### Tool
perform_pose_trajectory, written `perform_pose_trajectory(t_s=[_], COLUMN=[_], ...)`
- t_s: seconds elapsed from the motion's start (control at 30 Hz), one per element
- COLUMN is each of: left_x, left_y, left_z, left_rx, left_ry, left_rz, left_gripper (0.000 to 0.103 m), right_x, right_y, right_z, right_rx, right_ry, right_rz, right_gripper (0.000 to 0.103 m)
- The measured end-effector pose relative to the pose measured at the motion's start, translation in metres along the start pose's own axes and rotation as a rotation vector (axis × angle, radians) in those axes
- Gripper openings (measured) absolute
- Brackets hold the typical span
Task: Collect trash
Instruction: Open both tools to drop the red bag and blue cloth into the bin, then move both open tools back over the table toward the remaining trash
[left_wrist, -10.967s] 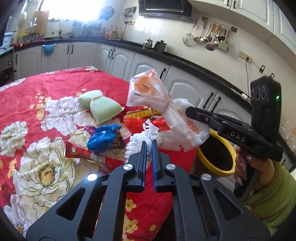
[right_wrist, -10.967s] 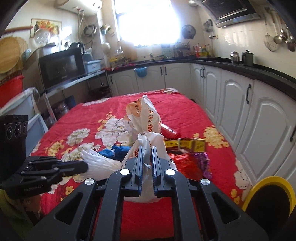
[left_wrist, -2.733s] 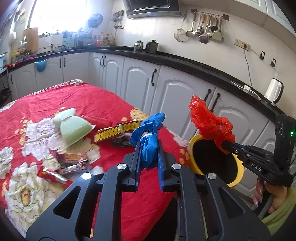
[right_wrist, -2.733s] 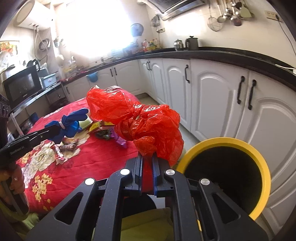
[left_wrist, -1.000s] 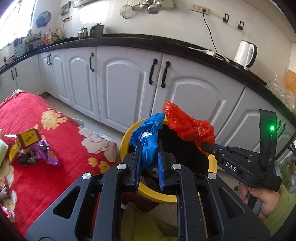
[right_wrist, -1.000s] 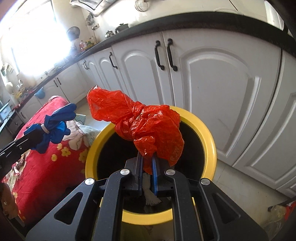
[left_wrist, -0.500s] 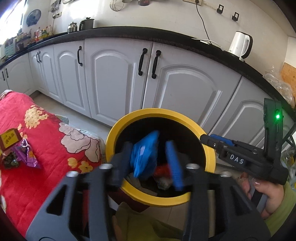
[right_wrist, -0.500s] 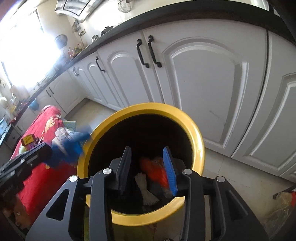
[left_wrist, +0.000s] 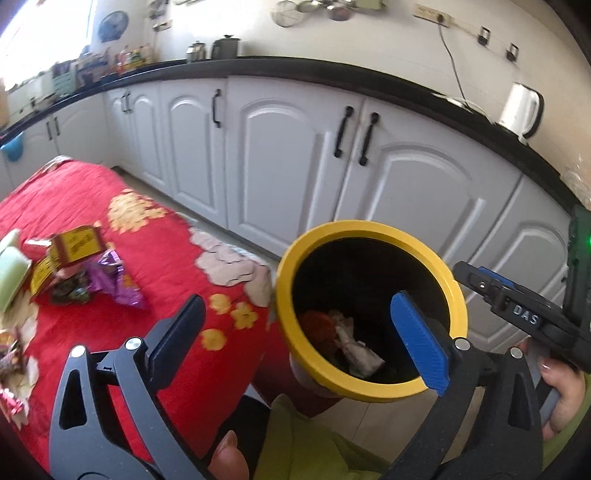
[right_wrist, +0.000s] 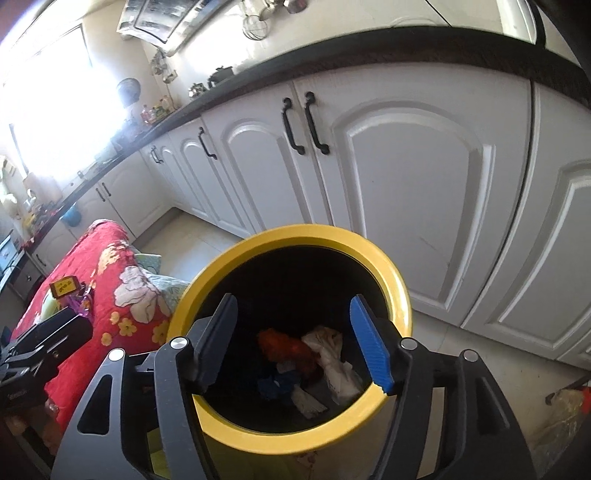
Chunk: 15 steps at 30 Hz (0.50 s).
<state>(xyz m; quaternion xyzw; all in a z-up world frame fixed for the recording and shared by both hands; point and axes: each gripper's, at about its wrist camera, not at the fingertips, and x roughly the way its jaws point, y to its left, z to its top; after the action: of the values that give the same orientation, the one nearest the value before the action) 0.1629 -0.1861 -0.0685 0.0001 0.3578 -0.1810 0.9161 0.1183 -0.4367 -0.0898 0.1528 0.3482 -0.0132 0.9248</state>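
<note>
Left gripper (left_wrist: 299, 332): I see its jaws spread wide with nothing between them, low in the left wrist view, straddling the near left part of the bin's rim.
Remaining trash (left_wrist: 74, 266): at the left edge of the left wrist view, a yellow box, purple wrapper (left_wrist: 114, 275) and a pale green piece lie bunched on the red floral cloth (left_wrist: 155, 236); more wrappers sit at the lower left edge.
Yellow bin (right_wrist: 400, 291): centre of the right wrist view, standing on the floor just beside the cloth-covered counter and in front of the white cabinets (right_wrist: 424, 177).
Trash in bin: a red bag (right_wrist: 284, 347), a blue bag (right_wrist: 279, 382) and white plastic (right_wrist: 332, 360) lie on the bottom, none of it draped over the rim.
Right gripper (right_wrist: 295, 339): jaws apart and empty, directly over the bin mouth.
Step in hand: I judge the drop finished; both grippers should go to the pile on the cloth.
Doing it well: I would lift each gripper clear of the rim before swinging left, keep the jaws wide, and take one loose piece per gripper, pinching the crinkly wrappers near their middle.
In the way: the bin rim under both grippers, and the two grippers close together.
Around: a white kettle (left_wrist: 521, 107) on the black counter at upper right of the left wrist view; a bag on the floor at lower right of the right wrist view.
</note>
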Motion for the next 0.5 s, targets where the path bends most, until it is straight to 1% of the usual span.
perform_pose_trajectory(t_s=[0.27, 0.4, 0.5], left_x=[-0.032, -0.047, -0.056], left_y=[0.023, 0.03, 0.035], left_z=[0.005, 0.006, 0.007], left_rx=[-0.046, -0.061, -0.072], left_ry=[-0.076, -0.103, -0.12], left_rz=[0.046, 0.054, 0.059], left_gripper=[0.092, 0.092, 0.092], right_x=[-0.017, -0.025, -0.031], right_y=[0.03, 0.045, 0.055], right_z=[0.006, 0.008, 0.01], right_rx=[-0.077, -0.106, -0.126], right_ry=[-0.047, -0.059, -0.071], right_rz=[0.058, 0.085, 0.096], right_gripper=[0.068, 0.069, 0.073])
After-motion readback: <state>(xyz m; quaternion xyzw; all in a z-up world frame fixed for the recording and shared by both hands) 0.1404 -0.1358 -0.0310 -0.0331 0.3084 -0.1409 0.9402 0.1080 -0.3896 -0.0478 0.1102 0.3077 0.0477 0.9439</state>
